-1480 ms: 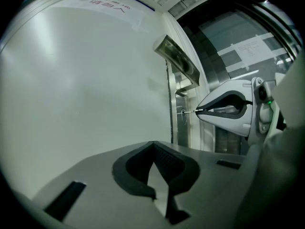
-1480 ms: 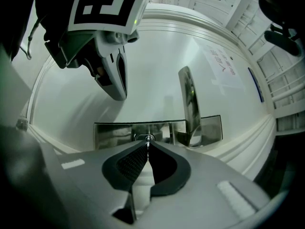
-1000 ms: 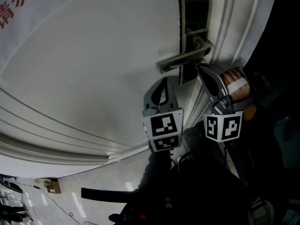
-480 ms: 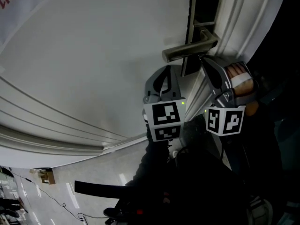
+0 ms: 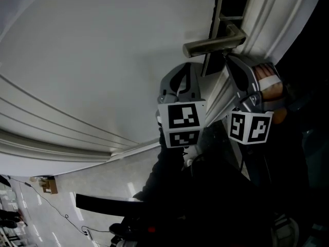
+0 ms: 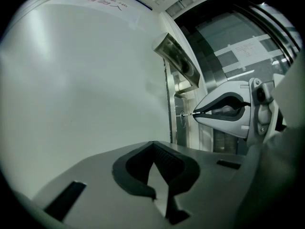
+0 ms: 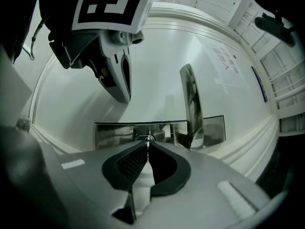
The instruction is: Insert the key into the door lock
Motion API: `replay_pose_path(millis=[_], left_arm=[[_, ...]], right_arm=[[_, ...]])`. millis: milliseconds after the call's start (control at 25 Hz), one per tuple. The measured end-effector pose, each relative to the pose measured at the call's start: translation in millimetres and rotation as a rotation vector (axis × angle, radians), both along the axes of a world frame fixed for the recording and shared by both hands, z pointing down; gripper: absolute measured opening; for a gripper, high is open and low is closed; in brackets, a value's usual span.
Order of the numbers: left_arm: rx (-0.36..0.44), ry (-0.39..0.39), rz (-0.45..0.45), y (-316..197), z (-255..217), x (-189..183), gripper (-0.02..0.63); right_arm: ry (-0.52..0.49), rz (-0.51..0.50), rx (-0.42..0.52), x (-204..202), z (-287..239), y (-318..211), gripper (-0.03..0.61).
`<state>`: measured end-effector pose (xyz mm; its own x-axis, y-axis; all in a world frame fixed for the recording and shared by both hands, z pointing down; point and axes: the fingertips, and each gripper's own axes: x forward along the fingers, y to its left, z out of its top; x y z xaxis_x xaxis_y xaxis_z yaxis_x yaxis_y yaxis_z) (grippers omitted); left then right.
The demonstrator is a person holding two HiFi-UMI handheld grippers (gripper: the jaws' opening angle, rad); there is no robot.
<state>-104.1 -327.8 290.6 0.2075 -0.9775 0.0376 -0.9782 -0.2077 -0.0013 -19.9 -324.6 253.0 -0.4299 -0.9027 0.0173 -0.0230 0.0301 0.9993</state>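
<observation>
Now, right gripper [image 7: 147, 146]: pinching the key [image 7: 148, 140], tip at the lock [image 7: 143, 138], just beside the handle [image 7: 191, 104].
Left gripper [image 6: 153, 143]: jaws together, empty, near the door [image 6: 86, 80].

My left gripper [image 5: 186, 70] is a smooth grey shell, and at six o'clock of it sits a white cube [image 5: 180, 123] printed with black square markers. My right gripper [image 5: 230, 62] matches. Black ribbed pads [image 7: 129, 162] line the jaws; my sleeve [image 5: 169, 184] is dark.
</observation>
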Motion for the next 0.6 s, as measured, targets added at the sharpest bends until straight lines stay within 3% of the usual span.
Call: replay_pose_path(millis=[600], left_arm=[[0.007, 0.027, -0.003, -0.5, 0.1, -0.5, 0.000]], right_arm=[[-0.002, -0.006, 0.000, 0.3, 0.6, -0.5, 0.012]])
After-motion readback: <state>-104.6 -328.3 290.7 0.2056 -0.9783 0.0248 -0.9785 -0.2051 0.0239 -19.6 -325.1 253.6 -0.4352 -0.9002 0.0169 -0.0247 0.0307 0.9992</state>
